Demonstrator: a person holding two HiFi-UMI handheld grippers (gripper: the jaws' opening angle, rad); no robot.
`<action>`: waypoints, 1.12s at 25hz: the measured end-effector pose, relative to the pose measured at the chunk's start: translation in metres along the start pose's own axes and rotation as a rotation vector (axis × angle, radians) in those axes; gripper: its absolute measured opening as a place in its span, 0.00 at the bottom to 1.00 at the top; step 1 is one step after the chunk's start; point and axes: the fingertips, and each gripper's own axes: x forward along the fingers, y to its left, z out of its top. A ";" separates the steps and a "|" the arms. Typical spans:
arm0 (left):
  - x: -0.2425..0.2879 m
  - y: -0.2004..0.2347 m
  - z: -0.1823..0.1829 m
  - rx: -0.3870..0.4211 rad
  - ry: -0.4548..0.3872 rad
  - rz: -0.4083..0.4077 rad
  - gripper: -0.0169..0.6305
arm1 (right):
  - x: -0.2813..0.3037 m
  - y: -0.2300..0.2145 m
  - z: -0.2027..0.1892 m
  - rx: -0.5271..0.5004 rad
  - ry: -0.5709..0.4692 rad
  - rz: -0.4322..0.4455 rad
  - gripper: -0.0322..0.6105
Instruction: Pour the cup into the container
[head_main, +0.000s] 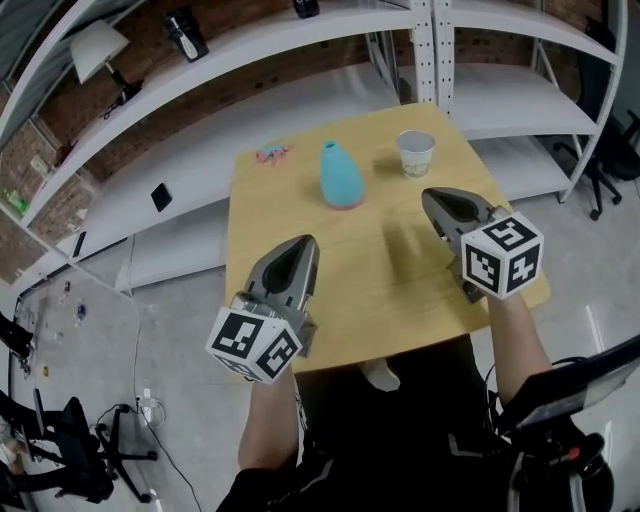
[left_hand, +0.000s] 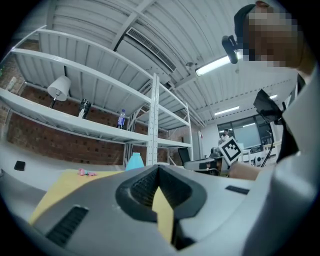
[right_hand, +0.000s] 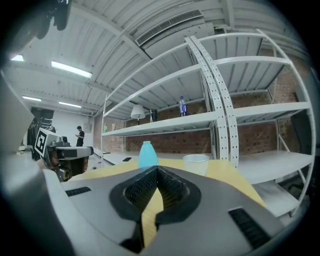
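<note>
A translucent plastic cup (head_main: 416, 153) stands upright near the far right corner of the wooden table (head_main: 380, 290). A light blue vase-shaped container (head_main: 340, 175) stands to its left, at the far middle. My right gripper (head_main: 430, 197) hovers over the table's right side, short of the cup, shut with nothing between its jaws. Over the near left edge, my left gripper (head_main: 305, 243) is also shut and empty. In the right gripper view the container (right_hand: 146, 155) and the cup (right_hand: 196, 163) show beyond the closed tips (right_hand: 157, 169). The left gripper view has the container (left_hand: 135, 161) ahead of its tips (left_hand: 159, 167).
A small pink object (head_main: 272, 154) lies at the table's far left corner. White metal shelving (head_main: 300, 100) runs behind the table, with an upright post (head_main: 432, 50) just past the cup. A lamp (head_main: 95, 50) and small items sit on the shelves.
</note>
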 end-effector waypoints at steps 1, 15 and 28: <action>-0.001 -0.002 0.001 0.001 0.003 0.001 0.03 | -0.003 0.003 0.001 -0.004 -0.002 0.004 0.05; -0.070 -0.099 -0.018 -0.014 0.056 -0.017 0.03 | -0.119 0.062 -0.016 -0.035 -0.031 0.025 0.05; -0.247 -0.338 -0.026 0.005 0.099 -0.070 0.03 | -0.392 0.185 -0.083 0.024 -0.031 0.006 0.05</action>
